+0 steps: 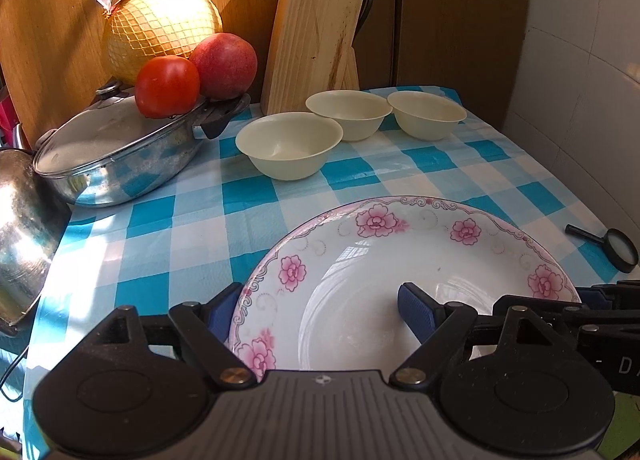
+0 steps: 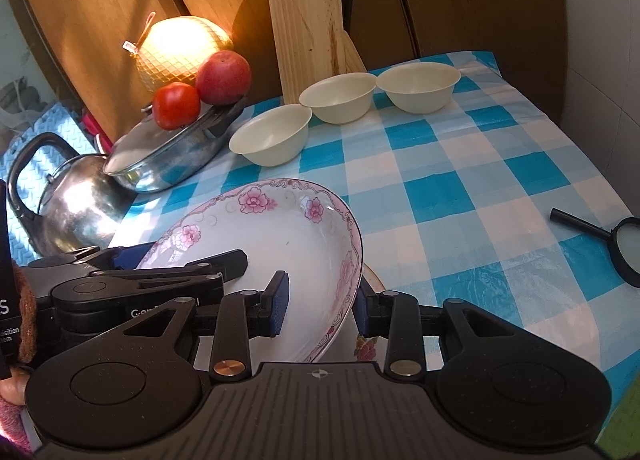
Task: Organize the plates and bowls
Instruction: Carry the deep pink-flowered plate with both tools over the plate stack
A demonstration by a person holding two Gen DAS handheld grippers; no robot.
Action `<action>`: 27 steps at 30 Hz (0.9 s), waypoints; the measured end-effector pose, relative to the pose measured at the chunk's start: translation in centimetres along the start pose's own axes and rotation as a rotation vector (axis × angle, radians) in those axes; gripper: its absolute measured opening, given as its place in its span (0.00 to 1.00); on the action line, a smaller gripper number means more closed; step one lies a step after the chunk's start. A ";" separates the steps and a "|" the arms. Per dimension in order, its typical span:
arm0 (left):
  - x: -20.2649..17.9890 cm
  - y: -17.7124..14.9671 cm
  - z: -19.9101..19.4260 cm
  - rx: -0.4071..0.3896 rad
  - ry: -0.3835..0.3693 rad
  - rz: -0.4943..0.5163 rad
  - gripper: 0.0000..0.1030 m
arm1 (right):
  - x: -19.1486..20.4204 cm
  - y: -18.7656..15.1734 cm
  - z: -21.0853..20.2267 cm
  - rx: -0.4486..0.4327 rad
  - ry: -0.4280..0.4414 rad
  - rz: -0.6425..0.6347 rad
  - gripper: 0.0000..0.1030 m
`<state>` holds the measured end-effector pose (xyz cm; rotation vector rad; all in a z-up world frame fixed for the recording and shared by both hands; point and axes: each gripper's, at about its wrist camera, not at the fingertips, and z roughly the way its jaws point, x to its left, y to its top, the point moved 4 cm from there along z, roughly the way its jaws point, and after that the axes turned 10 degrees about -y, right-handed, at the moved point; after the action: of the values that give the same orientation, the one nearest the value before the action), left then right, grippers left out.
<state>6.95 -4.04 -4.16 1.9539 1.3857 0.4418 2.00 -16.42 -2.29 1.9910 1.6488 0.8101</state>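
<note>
The checked cloth [image 2: 460, 180] covers the worktop to its right edge by the tiled wall and its back edge under the wooden panels; the middle and right stretch lies open, with only a magnifying glass [image 2: 624, 248] near the right edge. Along the back edge three cream bowls [image 1: 348, 112] stand in a row, upright and nearly rim to rim, just in front of a knife block [image 1: 312, 48]. The back left corner is crowded: a lidded pan [image 1: 116, 156] with a tomato [image 1: 167, 86] and an apple [image 1: 224, 65] on its lid, a netted melon [image 1: 160, 26] behind, and a kettle [image 2: 76, 204] at the left edge. At the front a flowered plate [image 1: 400, 260] is held tilted off the cloth. The left tongs [image 1: 320, 320] straddle its left rim, one pad outside, one inside over the bowl of the plate, standing wide; whether they press on it I cannot tell. The right tongs [image 2: 322, 310] are clenched on its right rim, one pad inside, one outside. Beneath that rim a second flowered dish [image 2: 370, 344] peeps out, mostly hidden. The plate's near edge is cut off by the tongs' bodies. A sleeve [image 2: 12, 416] shows at the left.
</note>
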 end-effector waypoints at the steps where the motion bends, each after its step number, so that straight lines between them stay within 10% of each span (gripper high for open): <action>1: -0.1 -0.1 0.0 0.002 0.001 0.002 0.74 | 0.0 -0.2 0.0 0.005 -0.002 -0.002 0.41; 27: -1.3 -2.0 -0.3 0.038 -0.007 0.041 0.74 | -0.4 -2.8 -0.6 0.034 -0.033 -0.028 0.41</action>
<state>4.93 -4.72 -5.22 2.0153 1.3611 0.4306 -0.48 -16.31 -3.71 1.9888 1.6790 0.7404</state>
